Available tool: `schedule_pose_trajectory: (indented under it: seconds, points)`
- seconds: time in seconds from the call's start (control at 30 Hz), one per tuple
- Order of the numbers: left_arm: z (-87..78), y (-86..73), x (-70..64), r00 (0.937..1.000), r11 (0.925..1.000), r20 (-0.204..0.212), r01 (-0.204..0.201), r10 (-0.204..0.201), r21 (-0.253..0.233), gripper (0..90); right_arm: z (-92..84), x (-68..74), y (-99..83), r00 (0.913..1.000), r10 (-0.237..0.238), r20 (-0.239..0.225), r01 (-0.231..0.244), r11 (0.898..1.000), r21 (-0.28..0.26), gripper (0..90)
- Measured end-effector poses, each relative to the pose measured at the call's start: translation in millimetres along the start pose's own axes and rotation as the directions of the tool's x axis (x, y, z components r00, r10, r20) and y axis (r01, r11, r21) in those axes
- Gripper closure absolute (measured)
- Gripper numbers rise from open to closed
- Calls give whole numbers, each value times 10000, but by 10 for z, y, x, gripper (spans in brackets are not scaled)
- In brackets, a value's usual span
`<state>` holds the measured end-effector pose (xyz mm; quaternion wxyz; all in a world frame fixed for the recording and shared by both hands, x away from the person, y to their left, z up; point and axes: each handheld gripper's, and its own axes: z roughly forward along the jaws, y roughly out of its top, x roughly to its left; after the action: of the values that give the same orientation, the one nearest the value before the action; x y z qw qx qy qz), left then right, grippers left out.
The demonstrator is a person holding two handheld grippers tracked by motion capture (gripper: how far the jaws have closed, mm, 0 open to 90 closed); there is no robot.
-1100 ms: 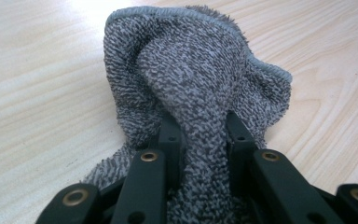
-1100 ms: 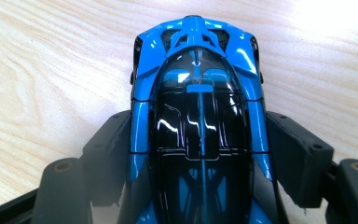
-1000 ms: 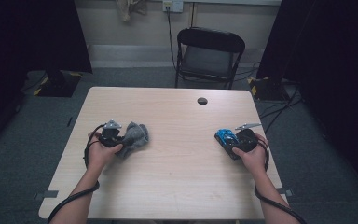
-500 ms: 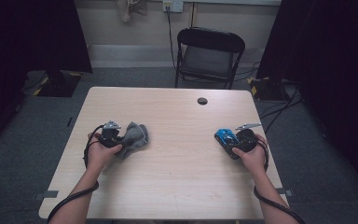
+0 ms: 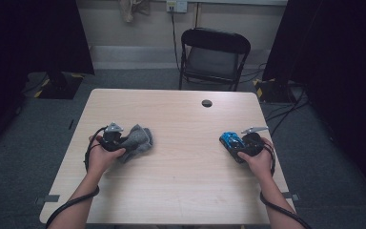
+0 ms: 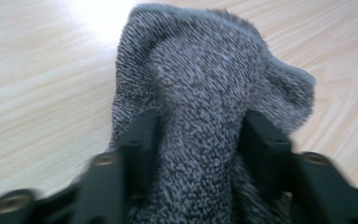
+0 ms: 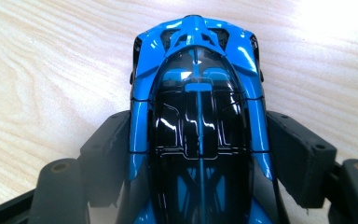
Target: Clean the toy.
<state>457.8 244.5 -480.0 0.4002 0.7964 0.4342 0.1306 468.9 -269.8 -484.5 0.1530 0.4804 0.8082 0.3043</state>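
- Grey fuzzy cloth (image 5: 137,138) lies bunched on the left of the wooden surface (image 5: 181,181), pointing away from the left hand-held gripper (image 5: 124,143).
- In the left gripper view its jaws have just been opening; the cloth (image 6: 200,93) sits between them, slack, and the pads look barely touching.
- Blue toy car (image 5: 232,141) rests on the right, its long axis in line with the right hand-held gripper (image 5: 236,148), whose jaws pinch its sides (image 7: 198,116).
- Left hand is nearer the cloth.

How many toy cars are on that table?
1. A blue toy car sits at the table's right side between the right gripper's fingers. The grey cloth at the left could hide something.
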Motion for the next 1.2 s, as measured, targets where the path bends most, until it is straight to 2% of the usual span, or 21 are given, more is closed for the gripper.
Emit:
schedule_pose_trajectory:
  seconds: [0.1, 0.17, 0.37, 0.53, 0.6, 0.73, 0.9, 1.1, 1.2]
  points:
    - [-51, 20, 5, 9999, 9999, -58, 123, -123, -104, 298, -19, -12, 10, 9998, 168, -140, -167, 9999, 24, 257]
    - [-87, 44, -7, 9998, 9999, -214, 38, -41, -125, 263, -36, -14, 16, 9998, 110, -172, -109, 9999, 50, 246]
    - [-189, 119, -84, 9994, 9997, -330, -79, 71, -223, 224, -143, 25, 101, 9999, 62, -162, -64, 9999, -131, 208]
    - [-228, 197, -177, 9998, 9991, -11, -182, 182, -388, 211, -240, 86, 183, 9993, -110, -357, 100, 9995, -289, 200]
    - [-235, 224, -219, 9995, 9989, -12, -304, 304, -360, 201, -258, 116, 203, 9991, -159, -384, 147, 9995, -294, 185]
    - [-220, 238, -281, 9994, 9990, 223, -266, 274, -354, 191, -277, 172, 228, 9982, -305, -519, 286, 9989, -384, 178]
    - [-200, 267, -337, 9991, 9990, 297, -305, 314, -328, 188, -321, 232, 248, 9964, -480, -697, 448, 9979, -468, 171]
    - [-195, 304, -498, 9956, 9972, 633, -665, 686, -350, 176, -388, 346, 293, 9932, -755, -890, 697, 9954, -660, 163]
    - [-195, 293, -581, 9939, 9968, 869, -643, 683, -484, 175, -397, 436, 291, 9909, -850, -1042, 771, 9940, -773, 163]
